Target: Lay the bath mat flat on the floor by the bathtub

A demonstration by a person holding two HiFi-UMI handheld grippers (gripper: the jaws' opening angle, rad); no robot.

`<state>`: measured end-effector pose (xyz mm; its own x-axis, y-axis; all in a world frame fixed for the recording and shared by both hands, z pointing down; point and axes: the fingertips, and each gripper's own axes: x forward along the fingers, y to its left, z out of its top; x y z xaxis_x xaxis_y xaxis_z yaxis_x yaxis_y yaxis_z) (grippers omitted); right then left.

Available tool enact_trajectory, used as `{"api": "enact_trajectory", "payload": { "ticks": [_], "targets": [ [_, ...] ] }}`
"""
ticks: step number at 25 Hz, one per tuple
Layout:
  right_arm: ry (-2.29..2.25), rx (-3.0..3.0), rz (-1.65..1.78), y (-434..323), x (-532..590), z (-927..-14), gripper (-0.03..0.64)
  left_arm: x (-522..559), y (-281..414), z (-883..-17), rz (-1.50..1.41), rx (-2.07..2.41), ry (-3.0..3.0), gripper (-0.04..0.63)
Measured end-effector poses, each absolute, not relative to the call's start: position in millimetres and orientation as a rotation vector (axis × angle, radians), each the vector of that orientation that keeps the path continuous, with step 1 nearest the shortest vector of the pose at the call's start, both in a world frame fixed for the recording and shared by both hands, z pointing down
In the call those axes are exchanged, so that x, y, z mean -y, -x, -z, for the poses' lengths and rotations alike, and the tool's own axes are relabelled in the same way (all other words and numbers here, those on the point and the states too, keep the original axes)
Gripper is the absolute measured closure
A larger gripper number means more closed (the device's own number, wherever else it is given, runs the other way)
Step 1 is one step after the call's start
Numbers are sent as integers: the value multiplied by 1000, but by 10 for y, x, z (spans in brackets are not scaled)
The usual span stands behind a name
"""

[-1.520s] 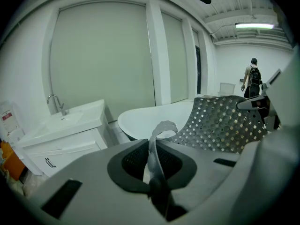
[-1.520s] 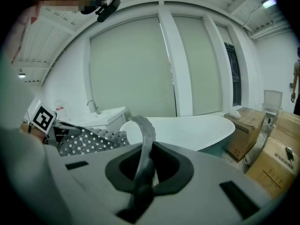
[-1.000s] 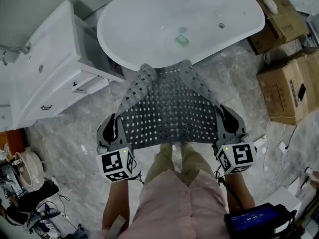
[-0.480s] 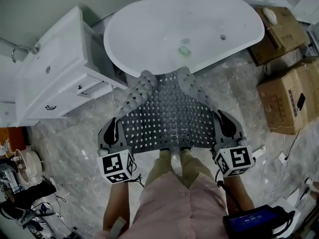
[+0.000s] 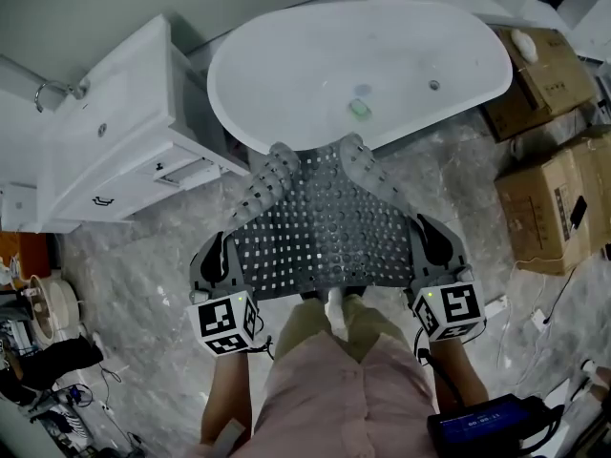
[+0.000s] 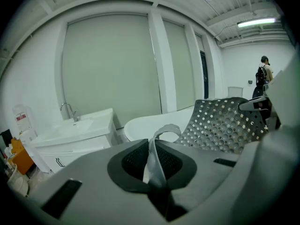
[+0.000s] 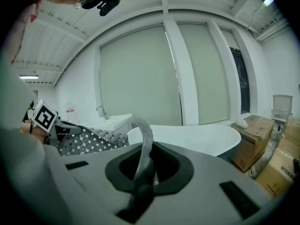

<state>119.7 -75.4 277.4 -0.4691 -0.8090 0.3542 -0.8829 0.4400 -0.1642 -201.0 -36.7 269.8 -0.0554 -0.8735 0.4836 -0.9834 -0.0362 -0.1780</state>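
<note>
shifted: bath mat (image 5: 325, 232) lower in head view
left gripper (image 5: 214, 258): jaws clamped on mat edge
right gripper (image 5: 434, 246): jaws clamped on mat edge

Grey bath mat (image 5: 320, 227) gripped by left tool (image 5: 220, 256), right tool (image 5: 431, 241); far corners curled.

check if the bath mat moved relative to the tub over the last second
No, not noticeably. The bath mat has its curled far corners at the near rim of the bathtub, as before. Both slid down the head view together, so the camera moved.
</note>
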Motion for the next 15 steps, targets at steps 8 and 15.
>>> {"api": "enact_trajectory", "payload": {
  "ticks": [8,15],
  "targets": [
    [-1546,2418,-470,-1015,591,-2768,589,351,2246,-2725,-702,1963,-2048,555],
    [-1623,2365,-468,-1125,621,-2756,589,533,2161,-2742,-693,1906,-2114,555]
  ]
}}
